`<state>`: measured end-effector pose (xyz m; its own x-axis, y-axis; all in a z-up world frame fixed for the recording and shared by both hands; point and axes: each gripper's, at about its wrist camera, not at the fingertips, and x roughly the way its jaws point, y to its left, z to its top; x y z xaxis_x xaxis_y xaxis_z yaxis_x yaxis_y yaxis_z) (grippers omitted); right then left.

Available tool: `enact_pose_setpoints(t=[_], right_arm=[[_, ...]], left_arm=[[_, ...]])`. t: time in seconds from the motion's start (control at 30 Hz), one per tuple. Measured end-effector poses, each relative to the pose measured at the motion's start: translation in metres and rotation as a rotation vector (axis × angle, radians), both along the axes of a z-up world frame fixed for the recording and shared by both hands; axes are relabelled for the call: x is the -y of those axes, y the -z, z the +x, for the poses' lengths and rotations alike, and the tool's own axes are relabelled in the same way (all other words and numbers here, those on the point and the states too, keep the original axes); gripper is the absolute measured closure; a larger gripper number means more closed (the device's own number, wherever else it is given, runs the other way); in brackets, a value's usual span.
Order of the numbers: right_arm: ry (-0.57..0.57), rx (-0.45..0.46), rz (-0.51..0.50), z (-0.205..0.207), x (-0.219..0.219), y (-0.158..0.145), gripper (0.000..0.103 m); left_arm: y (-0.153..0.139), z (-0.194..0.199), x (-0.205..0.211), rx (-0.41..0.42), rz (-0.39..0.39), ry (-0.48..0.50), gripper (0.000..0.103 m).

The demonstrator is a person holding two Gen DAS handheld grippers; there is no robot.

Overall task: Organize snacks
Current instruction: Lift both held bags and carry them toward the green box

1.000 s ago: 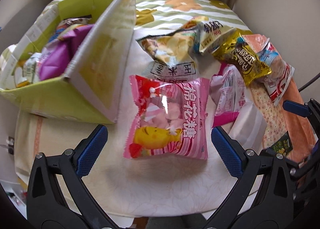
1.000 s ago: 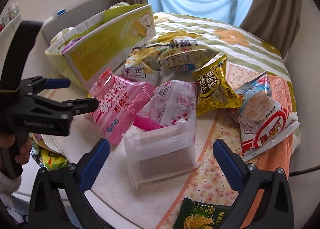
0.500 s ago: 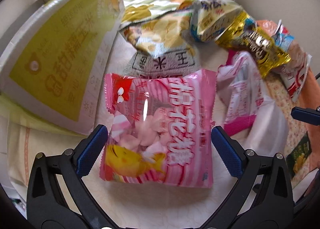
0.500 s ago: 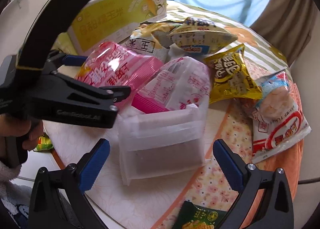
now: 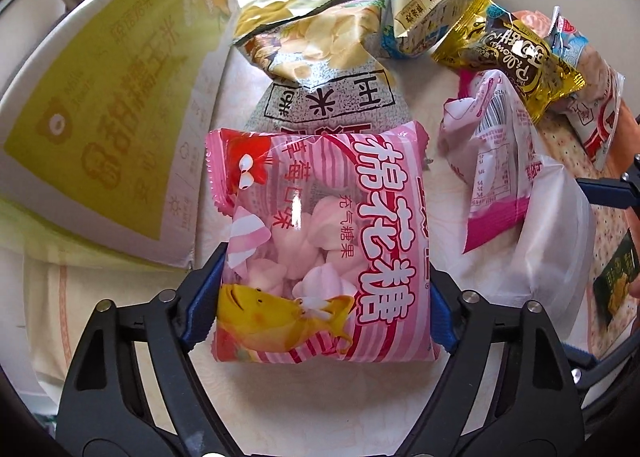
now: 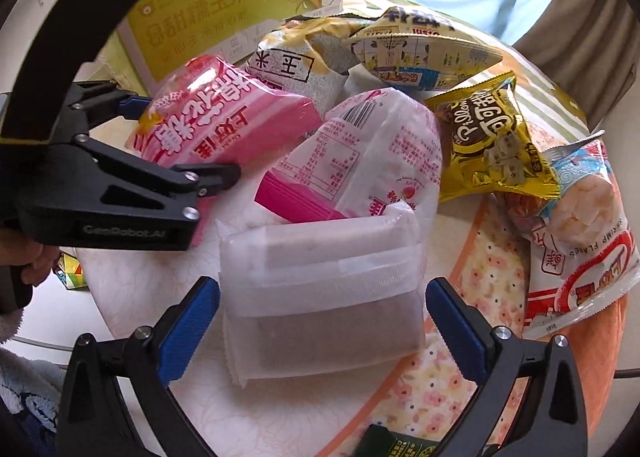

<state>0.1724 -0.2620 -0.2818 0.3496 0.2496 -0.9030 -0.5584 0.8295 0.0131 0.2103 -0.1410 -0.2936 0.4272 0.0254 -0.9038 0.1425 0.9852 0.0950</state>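
Note:
A pink marshmallow bag (image 5: 324, 249) lies on the round table. My left gripper (image 5: 320, 309) is shut on its lower sides, blue pads pressing both edges; the right wrist view shows the bag (image 6: 216, 117) held too. My right gripper (image 6: 320, 325) is open, its blue pads on either side of a translucent white packet (image 6: 324, 297) without touching it. The yellow-green carton (image 5: 104, 105) with its flap folded out stands at the left.
More snacks lie piled behind: a white-and-pink bag (image 6: 372, 161), a gold bag (image 6: 488, 141), a shrimp flakes bag (image 6: 580, 257), a grey popcorn bag (image 5: 332, 97) and a cream bag (image 6: 420, 53). A dark green packet (image 6: 396, 445) lies at the near edge.
My left gripper moved in on the pink marshmallow bag and closed on it. My right gripper moved closer to the translucent packet and stayed open.

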Motion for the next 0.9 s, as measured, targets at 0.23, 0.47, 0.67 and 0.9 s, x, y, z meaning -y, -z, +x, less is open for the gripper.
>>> enact_pose_setpoints(t=[0.23, 0.47, 0.67, 0.9], right_arm=[[-0.012, 0.015, -0.008, 0.004, -0.007, 0.003, 0.001], [0.002, 0.042, -0.030, 0.002, -0.009, 0.005, 0.026], [0.022, 0.031, -0.021, 0.002, -0.005, -0.001, 0.031], [0.058, 0.048, 0.010, 0.005, 0.005, -0.026, 0.032]], left_arm=[[-0.002, -0.013, -0.010, -0.015, -0.011, -0.017, 0.025], [-0.006, -0.006, -0.008, -0.008, -0.021, -0.023, 0.025], [-0.008, -0.010, -0.009, 0.012, -0.024, -0.021, 0.025], [-0.032, -0.021, -0.010, 0.038, -0.055, -0.038, 0.025]])
